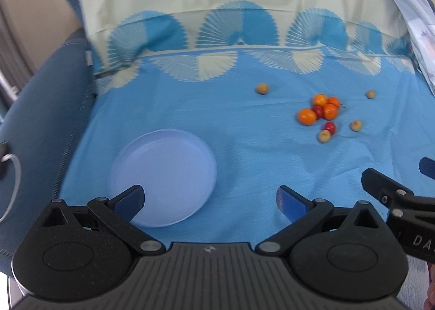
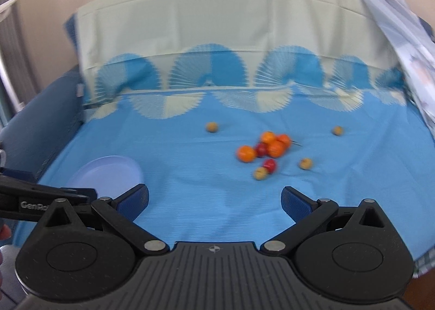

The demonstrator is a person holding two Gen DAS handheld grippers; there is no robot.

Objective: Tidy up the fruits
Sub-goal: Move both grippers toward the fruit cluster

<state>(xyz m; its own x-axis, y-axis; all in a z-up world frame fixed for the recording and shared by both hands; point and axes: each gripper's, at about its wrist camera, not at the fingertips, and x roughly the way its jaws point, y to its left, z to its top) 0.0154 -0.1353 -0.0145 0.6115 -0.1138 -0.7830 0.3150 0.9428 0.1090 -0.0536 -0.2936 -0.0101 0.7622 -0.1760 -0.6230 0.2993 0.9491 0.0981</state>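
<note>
A cluster of small orange fruits [image 1: 320, 109] and red fruits [image 1: 330, 127] lies on a blue cloth, right of centre; it also shows in the right wrist view [image 2: 269, 147]. Several small tan fruits lie scattered around it, one apart at the back [image 1: 262, 88] [image 2: 211, 127]. An empty pale lilac plate [image 1: 163, 177] [image 2: 108, 174] sits at the near left. My left gripper [image 1: 210, 201] is open and empty, its left finger over the plate's near rim. My right gripper [image 2: 214, 201] is open and empty, short of the fruit.
The blue cloth [image 1: 244, 152] covers a seat, with a cream and blue fan-patterned part draped up the back [image 1: 217, 11]. A dark blue armrest [image 1: 40, 119] stands at the left. A pale printed cloth [image 1: 416, 24] hangs at the right.
</note>
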